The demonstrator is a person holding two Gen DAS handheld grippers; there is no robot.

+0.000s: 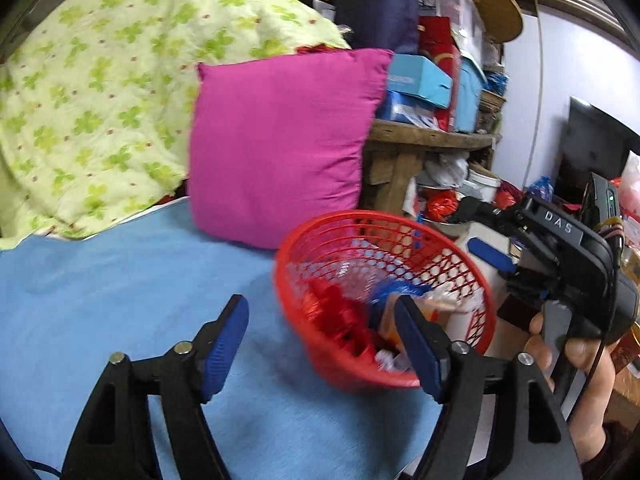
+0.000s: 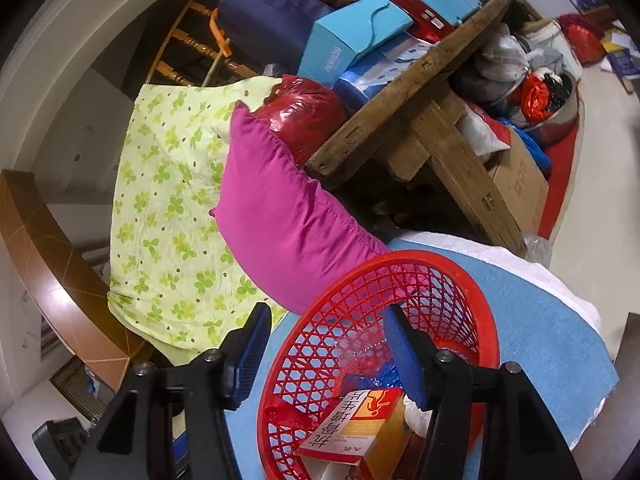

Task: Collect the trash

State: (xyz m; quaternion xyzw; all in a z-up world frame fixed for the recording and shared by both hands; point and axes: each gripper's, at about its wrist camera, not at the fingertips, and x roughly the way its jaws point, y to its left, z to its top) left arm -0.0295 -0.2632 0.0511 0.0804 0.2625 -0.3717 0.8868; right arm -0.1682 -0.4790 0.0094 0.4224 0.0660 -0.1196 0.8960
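Biggest risk: the red basket (image 1: 384, 300) sits close to the edge of the blue bed cover (image 1: 132, 280), near the rounded corner in the right wrist view. A bump from either tool could tip it or push it off the side, spilling what has been collected.

The right gripper (image 2: 326, 356) straddles the basket's near rim: one finger outside, the other inside over the contents. Jaws parted, nothing pinched. If it shuts here it may catch the mesh wall and drag the basket.

The left gripper (image 1: 320, 344) is spread wide and empty. The basket is just ahead and to its right, with its right finger overlapping the rim in view; touching or not, can't tell. The picture is smeared there.

Contents: a red-and-yellow carton (image 2: 360, 428) with printed characters lying nearest the right gripper, something blue and crinkly (image 2: 372, 380) behind it, red wrappers (image 1: 336, 312) on the side toward the left gripper, and a bit of clear plastic. It looks partly full and loose.

No loose trash visible on the cover ahead of either gripper. A pink pillow (image 1: 280, 140) stands just behind the basket.
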